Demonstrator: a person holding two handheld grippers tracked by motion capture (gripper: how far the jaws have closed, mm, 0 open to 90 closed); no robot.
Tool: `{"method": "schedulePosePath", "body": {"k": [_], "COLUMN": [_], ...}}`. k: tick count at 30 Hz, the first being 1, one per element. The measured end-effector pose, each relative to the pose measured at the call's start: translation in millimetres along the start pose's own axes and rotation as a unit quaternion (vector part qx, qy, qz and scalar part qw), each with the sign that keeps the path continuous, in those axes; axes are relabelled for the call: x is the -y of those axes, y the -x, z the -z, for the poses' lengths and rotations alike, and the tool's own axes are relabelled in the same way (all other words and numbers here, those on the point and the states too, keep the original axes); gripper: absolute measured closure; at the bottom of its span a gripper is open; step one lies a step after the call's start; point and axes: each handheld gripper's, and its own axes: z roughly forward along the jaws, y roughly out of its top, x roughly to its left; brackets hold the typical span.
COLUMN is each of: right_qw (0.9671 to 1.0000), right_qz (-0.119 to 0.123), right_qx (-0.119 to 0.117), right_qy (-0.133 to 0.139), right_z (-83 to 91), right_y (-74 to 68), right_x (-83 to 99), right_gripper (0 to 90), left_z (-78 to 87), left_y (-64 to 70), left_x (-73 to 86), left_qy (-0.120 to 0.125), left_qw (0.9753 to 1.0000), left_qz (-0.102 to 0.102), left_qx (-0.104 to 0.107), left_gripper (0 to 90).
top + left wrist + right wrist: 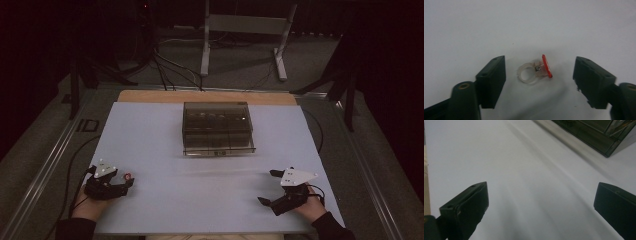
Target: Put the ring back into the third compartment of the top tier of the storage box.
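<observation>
Clear plastic ring (532, 72) with a red disc top lies on its side on the white table (165, 140), between the spread jaws of the left gripper (539, 80), touching neither. Smoky see-through box (217, 129) sits mid-table, well apart. Right gripper (273, 187) rests near the table's right corner, jaws spread, nothing between them.

The black two-jaw left gripper (131, 181) is held low at the near left, its jaws spread wide apart and pointed rightward. The black two-jaw right gripper (268, 187) is held at the near right, jaws likewise parted wide and pointed leftward. Both are gripped by dark-sleeved hands.
</observation>
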Motion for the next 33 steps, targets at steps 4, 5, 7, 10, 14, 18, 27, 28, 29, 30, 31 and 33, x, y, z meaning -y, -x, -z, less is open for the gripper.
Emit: {"method": "schedulePosePath", "body": {"k": [4,5,7,10,14,18,27,28,29,30,31,33], "right_qw": [1.0,1.0,1.0,1.0,1.0,1.0,1.0,1.0,1.0,1.0,1.0,1.0], "right_qz": [0.0,0.0,0.0,-0.001,0.0,0.0,0.003,0.003,0.003,0.002,0.002,0.002], "right_qx": [0.0,0.0,-0.001,-0.001,-0.001,-0.001,-0.003,-0.003,-0.003,-0.003,-0.003,-0.003], "right_qy": [0.0,0.0,0.0,0.0,-0.001,-0.001,-0.003,-0.004,-0.003,-0.003,-0.003,-0.004], "right_z": [0.0,0.0,0.2,0.2,0.1,0.1,-0.3,-0.2,-0.1,-0.1,-0.1,-0.2], "right_y": [-0.1,-0.1,-0.1,-0.1,-0.2,-0.1,-0.4,-0.5,-0.4,-0.3,-0.3,-0.3], "right_x": [-0.1,-0.1,0.0,0.1,0.1,0.2,0.4,0.4,0.4,0.5,0.5,0.5], "right_gripper": [0.1,0.1,0.1,0.2,0.1,0.1,0.1,0.1,0.1,0.2,0.1,0.1], "left_z": [-2.9,-3.6,-4.9,-5.3,-6.1,-7.5,-9.0,-8.8,-8.6,-8.6,-8.6,-8.4], "left_y": [0.7,1.4,1.8,0.9,-0.7,-1.5,-2.1,-1.8,-1.6,-1.3,-1.3,-1.1], "left_x": [0.4,0.6,0.7,0.2,0.0,-1.6,-3.5,-3.2,-3.2,-3.0,-2.7,-2.9], "left_qy": [-0.007,-0.009,-0.009,-0.009,-0.009,-0.009,-0.012,-0.011,-0.011,-0.01,-0.009,-0.009], "left_qw": [0.9999,0.9999,0.9998,0.9998,0.9998,0.9998,0.9998,0.9998,0.9998,0.9998,0.9998,0.9998], "left_qz": [-0.007,-0.011,-0.014,-0.013,-0.008,-0.006,-0.002,-0.004,-0.006,-0.008,-0.009,-0.01], "left_qx": [0.002,0.003,0.006,0.008,0.017,0.018,0.016,0.016,0.017,0.017,0.017,0.017], "left_gripper": [34.7,36.8,38.5,41.1,44.2,46.5,52.3,55.0,57.5,58.2,58.6,59.0]}}
